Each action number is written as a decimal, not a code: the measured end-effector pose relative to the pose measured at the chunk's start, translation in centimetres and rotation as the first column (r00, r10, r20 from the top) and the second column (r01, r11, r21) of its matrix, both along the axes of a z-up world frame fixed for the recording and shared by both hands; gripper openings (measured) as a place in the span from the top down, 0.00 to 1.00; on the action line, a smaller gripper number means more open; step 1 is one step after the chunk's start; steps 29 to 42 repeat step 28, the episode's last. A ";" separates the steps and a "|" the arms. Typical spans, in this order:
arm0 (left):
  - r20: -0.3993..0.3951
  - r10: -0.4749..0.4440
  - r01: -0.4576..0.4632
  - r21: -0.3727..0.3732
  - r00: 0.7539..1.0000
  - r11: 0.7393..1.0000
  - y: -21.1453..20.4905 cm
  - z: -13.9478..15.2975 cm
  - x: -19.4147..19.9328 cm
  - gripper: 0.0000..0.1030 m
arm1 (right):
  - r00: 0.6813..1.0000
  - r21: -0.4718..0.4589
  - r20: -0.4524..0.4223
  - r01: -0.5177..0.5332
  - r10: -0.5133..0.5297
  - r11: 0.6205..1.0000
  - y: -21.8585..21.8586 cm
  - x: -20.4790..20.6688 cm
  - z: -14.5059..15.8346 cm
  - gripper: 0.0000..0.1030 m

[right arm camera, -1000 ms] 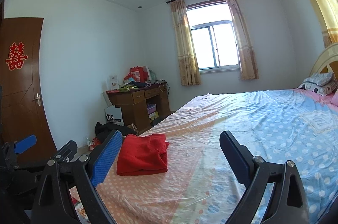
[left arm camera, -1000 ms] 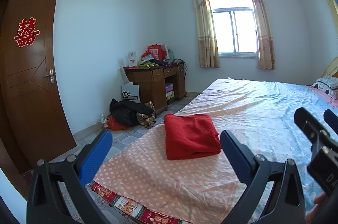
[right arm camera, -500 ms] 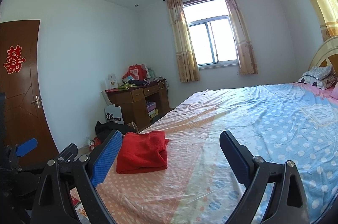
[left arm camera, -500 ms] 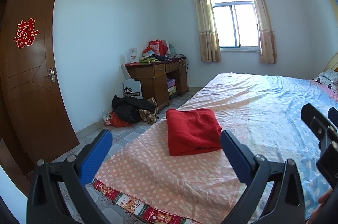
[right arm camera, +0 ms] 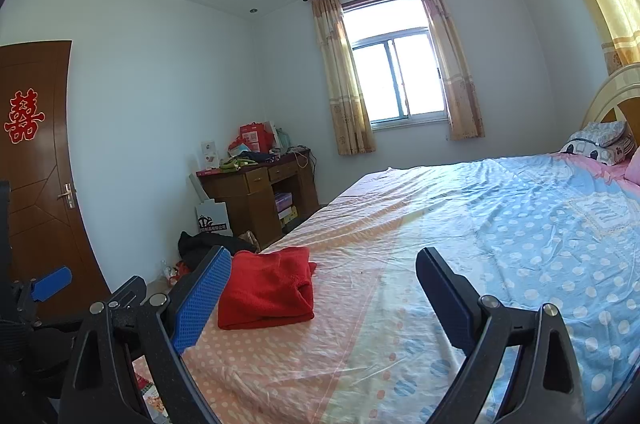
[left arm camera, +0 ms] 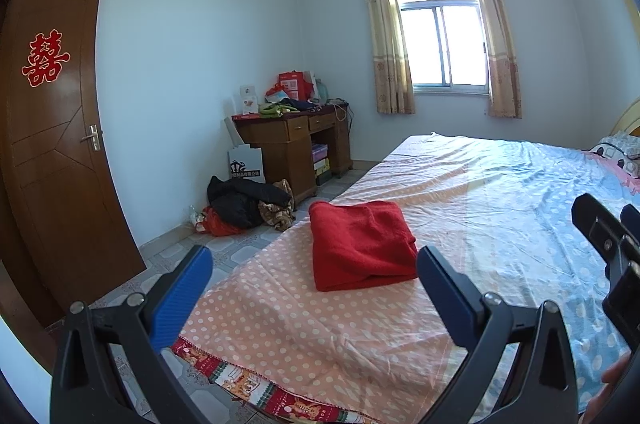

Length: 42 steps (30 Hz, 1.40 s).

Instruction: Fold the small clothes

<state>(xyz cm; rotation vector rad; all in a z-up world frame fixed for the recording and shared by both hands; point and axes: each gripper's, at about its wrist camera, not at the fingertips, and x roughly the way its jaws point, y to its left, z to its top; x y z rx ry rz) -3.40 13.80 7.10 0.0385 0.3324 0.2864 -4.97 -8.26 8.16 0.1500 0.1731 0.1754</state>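
Note:
A red garment (left arm camera: 360, 244) lies folded into a thick rectangle on the bed's polka-dot sheet (left arm camera: 320, 336), near the foot corner. My left gripper (left arm camera: 314, 280) hovers open in front of it, nothing between its blue fingers. The right wrist view has the same red garment (right arm camera: 268, 290) to the left of my open right gripper (right arm camera: 322, 284), whose left finger (right arm camera: 200, 300) overlaps its edge in view. The right gripper's body shows at the right edge of the left wrist view (left arm camera: 608, 248). Both grippers are held above the bed, apart from the cloth.
A wooden desk (left arm camera: 296, 140) with clutter stands by the far wall. A pile of dark clothes (left arm camera: 244, 200) lies on the tiled floor. The brown door (left arm camera: 52, 144) is at left, pillows (right arm camera: 600, 144) at the headboard, and a curtained window (left arm camera: 444, 44) beyond.
Both grippers have drawn back and tilted up slightly; the folded red garment sits a bit lower and farther in each view. It stays where it lay.

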 end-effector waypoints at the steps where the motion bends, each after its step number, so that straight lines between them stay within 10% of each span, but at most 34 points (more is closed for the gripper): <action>1: 0.001 0.003 -0.003 0.002 1.000 1.000 0.0 0.0 0.0 0.00 | 1.000 -0.001 0.000 0.000 0.000 1.000 0.0 0.0 0.0 0.09; 42: -0.037 -0.029 0.028 -0.039 0.999 0.999 0.5 -0.4 0.8 0.00 | 1.000 0.014 -0.009 0.018 -0.017 1.000 -0.2 0.1 -0.4 0.09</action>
